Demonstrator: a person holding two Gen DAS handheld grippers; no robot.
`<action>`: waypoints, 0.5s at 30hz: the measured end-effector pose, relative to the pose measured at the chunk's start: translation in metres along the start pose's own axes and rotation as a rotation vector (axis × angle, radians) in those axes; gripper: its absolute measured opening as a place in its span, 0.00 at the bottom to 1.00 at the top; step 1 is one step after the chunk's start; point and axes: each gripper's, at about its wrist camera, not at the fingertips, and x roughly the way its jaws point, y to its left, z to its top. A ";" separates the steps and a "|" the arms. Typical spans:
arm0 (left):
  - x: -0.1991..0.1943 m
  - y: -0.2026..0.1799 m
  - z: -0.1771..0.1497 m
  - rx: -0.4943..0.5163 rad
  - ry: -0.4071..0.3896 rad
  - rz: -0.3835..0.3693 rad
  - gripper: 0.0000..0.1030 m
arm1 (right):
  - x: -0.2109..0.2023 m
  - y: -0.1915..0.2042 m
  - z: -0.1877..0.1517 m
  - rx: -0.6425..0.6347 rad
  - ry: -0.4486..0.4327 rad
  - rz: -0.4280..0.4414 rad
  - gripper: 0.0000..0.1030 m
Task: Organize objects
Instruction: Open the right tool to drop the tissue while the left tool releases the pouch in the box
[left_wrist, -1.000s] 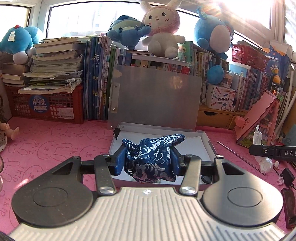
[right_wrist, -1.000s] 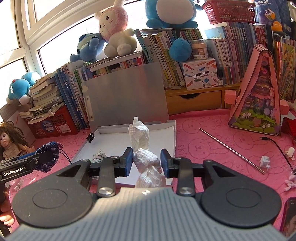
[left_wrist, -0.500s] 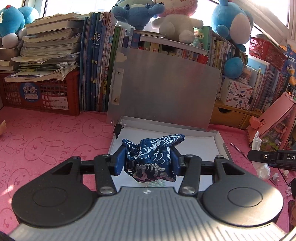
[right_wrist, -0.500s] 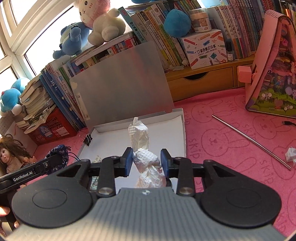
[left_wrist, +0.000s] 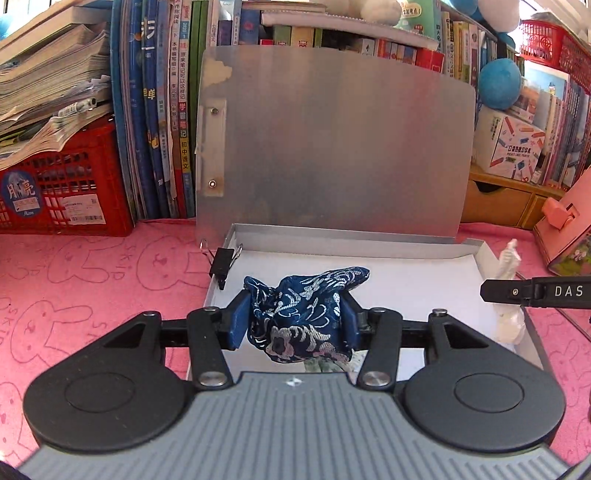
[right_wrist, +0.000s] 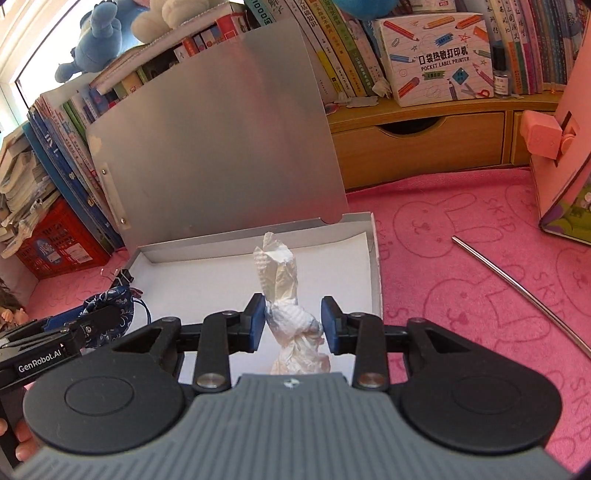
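An open silver box (left_wrist: 343, 242) with a white lining and a raised lid (left_wrist: 332, 147) stands on the pink mat; it also shows in the right wrist view (right_wrist: 375, 258). My left gripper (left_wrist: 295, 319) is shut on a dark blue patterned cloth pouch (left_wrist: 303, 314) over the box's front left part. My right gripper (right_wrist: 293, 319) holds a crumpled white tissue (right_wrist: 284, 295) over the box's right side; its jaws have spread, with a gap on the right. The tissue also shows in the left wrist view (left_wrist: 509, 321).
A black binder clip (left_wrist: 221, 260) sits on the box's left rim. A metal rod (right_wrist: 517, 284) lies on the mat at right. A pink house-shaped box (right_wrist: 565, 147), wooden drawers (right_wrist: 417, 147), books and a red crate (left_wrist: 62, 192) line the back.
Both grippers moved forward and down toward the open box. The right gripper's jaws have widened around the tissue. The left still grips the pouch.
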 end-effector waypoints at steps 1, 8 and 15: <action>0.006 -0.001 0.001 0.009 0.007 0.005 0.54 | 0.006 -0.001 0.001 -0.001 0.007 0.000 0.38; 0.027 -0.002 -0.003 0.052 0.045 0.024 0.55 | 0.031 0.001 0.002 -0.029 0.035 -0.010 0.38; 0.021 -0.008 -0.008 0.068 0.049 0.057 0.68 | 0.026 -0.007 -0.003 0.019 0.037 -0.008 0.57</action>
